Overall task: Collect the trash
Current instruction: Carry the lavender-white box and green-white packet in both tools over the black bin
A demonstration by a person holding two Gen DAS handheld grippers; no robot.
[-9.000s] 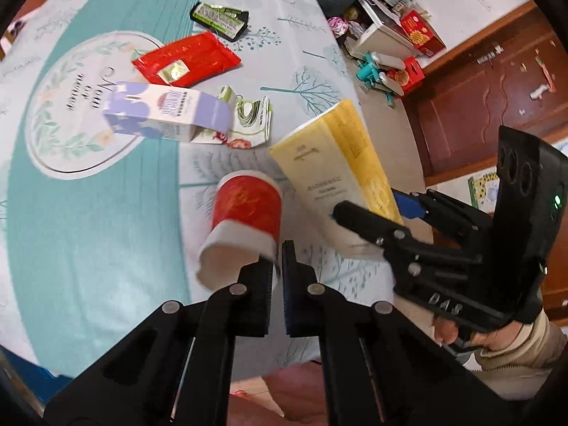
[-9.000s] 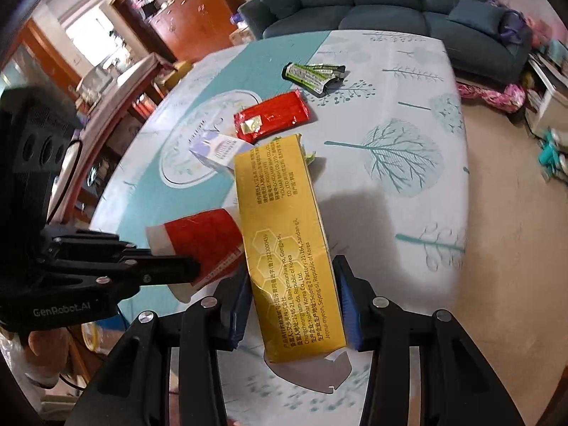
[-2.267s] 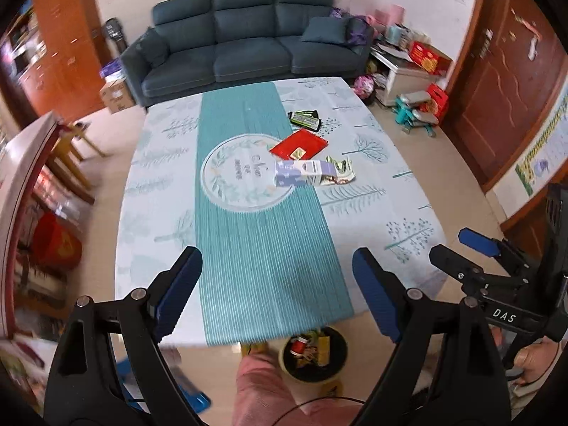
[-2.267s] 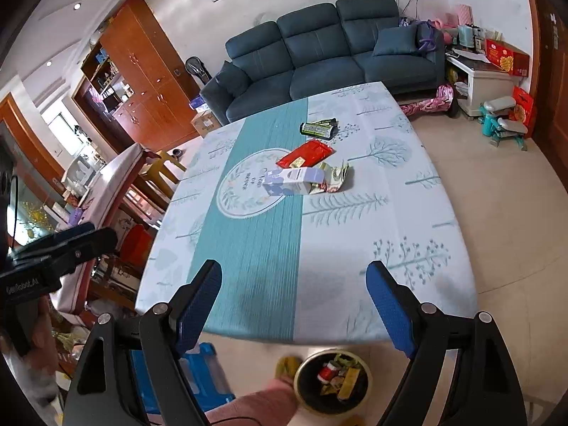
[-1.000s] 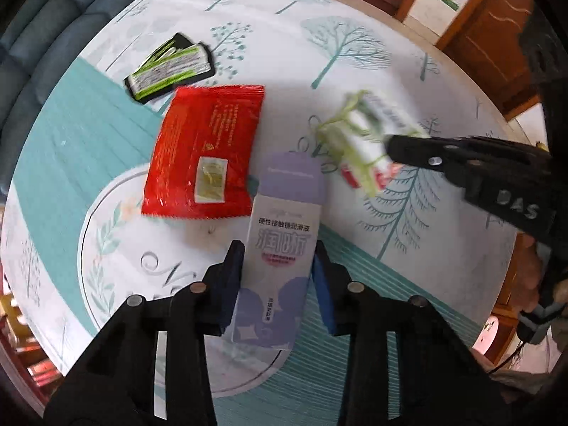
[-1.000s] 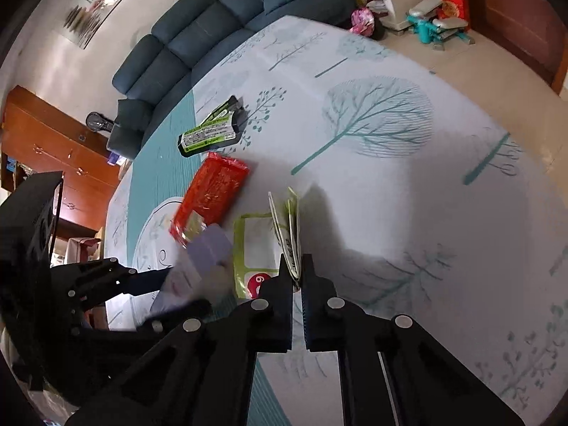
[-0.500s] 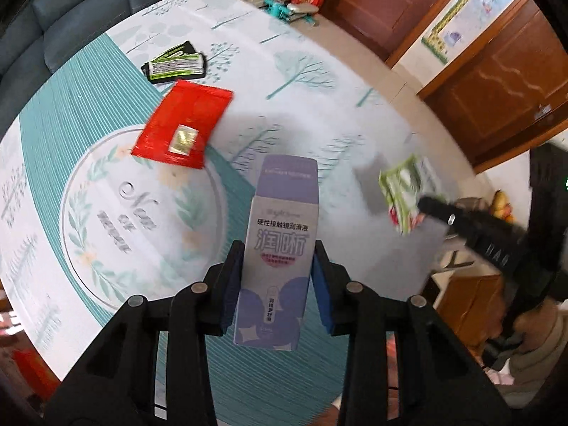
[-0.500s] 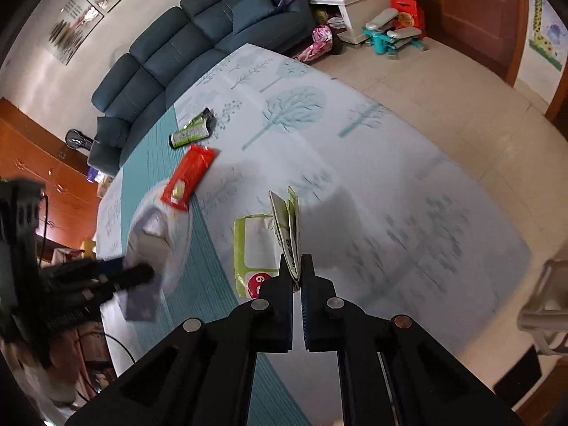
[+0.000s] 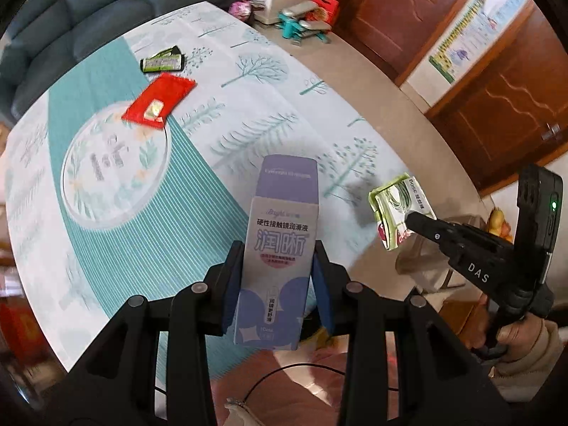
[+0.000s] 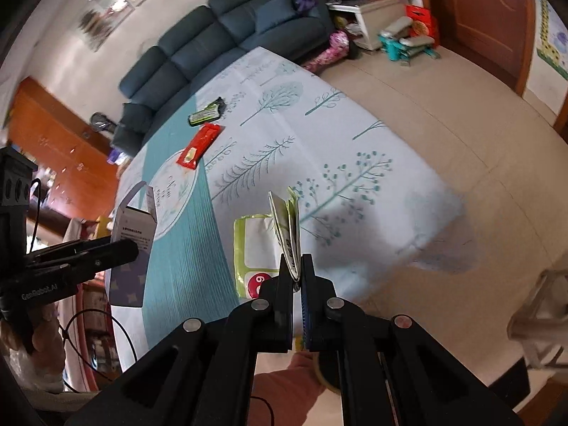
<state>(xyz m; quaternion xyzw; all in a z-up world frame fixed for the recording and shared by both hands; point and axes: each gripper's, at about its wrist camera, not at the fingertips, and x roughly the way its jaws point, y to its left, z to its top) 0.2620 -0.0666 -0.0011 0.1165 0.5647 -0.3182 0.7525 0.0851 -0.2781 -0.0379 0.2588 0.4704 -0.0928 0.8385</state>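
Above table [image 9: 220, 149], purple carton [image 9: 280, 248] between left fingers [image 9: 232, 284]

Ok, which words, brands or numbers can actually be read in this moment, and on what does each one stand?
"硬性接触镜润滑液" and "润晰": the lilac cardboard box held by the left gripper; its smaller print is blurred.
"DAS": the right gripper, seen from the left wrist.
"GenRobot.AI": the left gripper's body, seen from the right wrist.
"DOSE", roughly: the green-and-white crumpled wrapper.
Red foil packet, black-and-green wrapper, tablecloth medallion: unreadable.

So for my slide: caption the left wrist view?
Left gripper lifts purple carton; right gripper holds green wrapper.
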